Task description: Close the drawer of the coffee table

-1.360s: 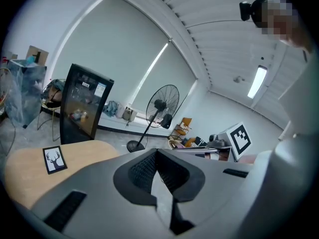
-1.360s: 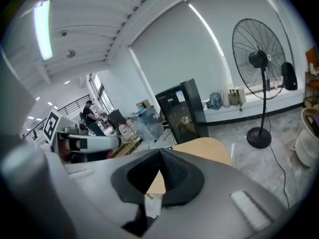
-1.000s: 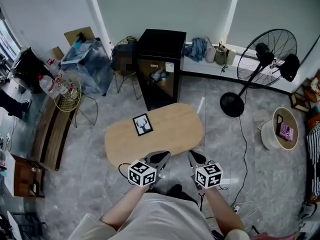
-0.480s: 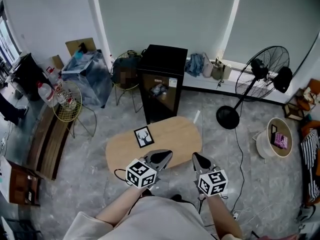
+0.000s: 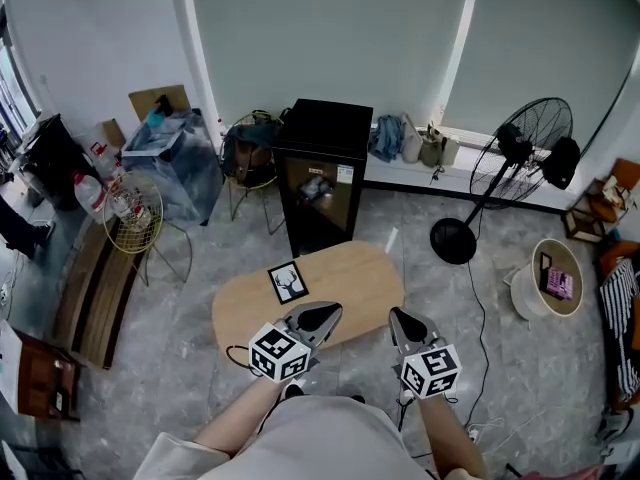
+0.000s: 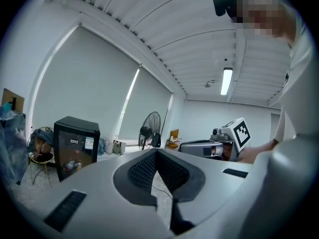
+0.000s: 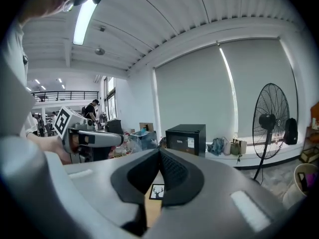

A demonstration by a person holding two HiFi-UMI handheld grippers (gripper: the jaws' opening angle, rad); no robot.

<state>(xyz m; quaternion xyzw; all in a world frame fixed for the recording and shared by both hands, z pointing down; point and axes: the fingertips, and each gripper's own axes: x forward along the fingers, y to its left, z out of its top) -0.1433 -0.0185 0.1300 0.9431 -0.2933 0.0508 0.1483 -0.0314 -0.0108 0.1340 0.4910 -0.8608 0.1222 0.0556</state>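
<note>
I am holding the left gripper (image 5: 320, 317) and the right gripper (image 5: 402, 320) side by side in front of my body, both pointing away from me. Each one's jaws are pressing together at the tips, with nothing pinched between them. Just beyond them the coffee table (image 5: 345, 280) is standing on the grey floor, its rounded wooden top facing up at me; the left gripper's tip is showing over its near edge. From up here the top is hiding the drawer, so I cannot tell how it stands. A card with a deer picture (image 5: 288, 281) is lying on the table's left part. Behind the table a black cabinet (image 5: 322, 173) is standing, and a floor fan (image 5: 520, 153) is standing off to the right.
</note>
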